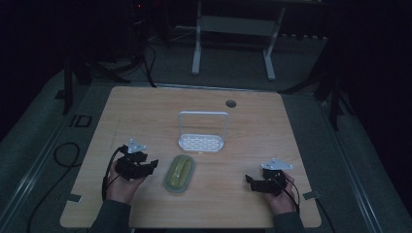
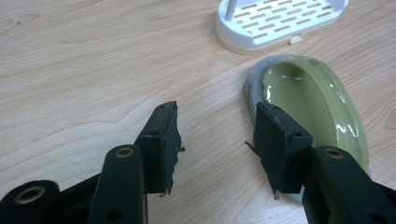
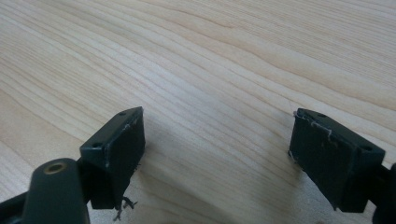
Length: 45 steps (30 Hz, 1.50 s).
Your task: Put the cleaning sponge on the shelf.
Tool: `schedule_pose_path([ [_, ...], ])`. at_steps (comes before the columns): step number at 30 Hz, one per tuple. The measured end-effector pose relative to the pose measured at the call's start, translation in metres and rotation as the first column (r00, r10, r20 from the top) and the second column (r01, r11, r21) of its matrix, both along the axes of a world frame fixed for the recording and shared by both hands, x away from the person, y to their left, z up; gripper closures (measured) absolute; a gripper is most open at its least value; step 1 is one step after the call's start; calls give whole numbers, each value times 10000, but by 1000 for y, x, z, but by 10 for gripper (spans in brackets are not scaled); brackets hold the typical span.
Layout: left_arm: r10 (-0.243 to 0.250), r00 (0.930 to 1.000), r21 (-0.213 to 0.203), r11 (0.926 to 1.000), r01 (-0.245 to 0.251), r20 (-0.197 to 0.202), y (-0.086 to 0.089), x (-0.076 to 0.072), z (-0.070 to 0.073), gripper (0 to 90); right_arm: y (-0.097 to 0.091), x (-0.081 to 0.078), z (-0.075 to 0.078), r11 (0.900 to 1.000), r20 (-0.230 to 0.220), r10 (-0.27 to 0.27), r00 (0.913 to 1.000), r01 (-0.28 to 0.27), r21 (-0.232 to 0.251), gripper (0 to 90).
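on the wooden table (image 1: 145,111), an olive-green oval dish (image 1: 180,173) lies toward the near edge at the middle, with a white slotted rack (image 1: 200,141) with a tall loop handle just behind it toward the far edge. the left gripper (image 1: 145,166) sits near the dish's left side, jaws spread with nothing between them. the right gripper (image 1: 251,182), well apart toward the near right corner, is wide open and empty over bare wood.
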<state>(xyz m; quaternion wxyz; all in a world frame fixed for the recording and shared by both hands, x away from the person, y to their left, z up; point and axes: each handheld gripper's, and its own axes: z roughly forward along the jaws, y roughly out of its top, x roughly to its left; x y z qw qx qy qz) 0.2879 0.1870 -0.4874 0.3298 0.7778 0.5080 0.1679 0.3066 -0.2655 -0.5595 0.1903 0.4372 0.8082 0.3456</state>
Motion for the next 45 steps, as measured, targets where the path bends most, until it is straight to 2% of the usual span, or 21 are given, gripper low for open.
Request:
schedule_pose_path([
  [11, -56, 9998, -36, 10000, 55, -179, -6, 0, 8, 500, 0, 0, 0, 10000, -1, -1, 10000, 1, 0, 177],
  [25, -474, 9983, 11, 9989, 475, -338, -23, 8, 22, 493, 0, 0, 0, 10000, 2, 1, 10000, -1, -1, 177],
  [45, -679, 9953, 156, 9975, 691, -697, -40, 14, 26, 515, 0, 0, 0, 10000, 7, -2, 10000, 2, 4, 177],
])
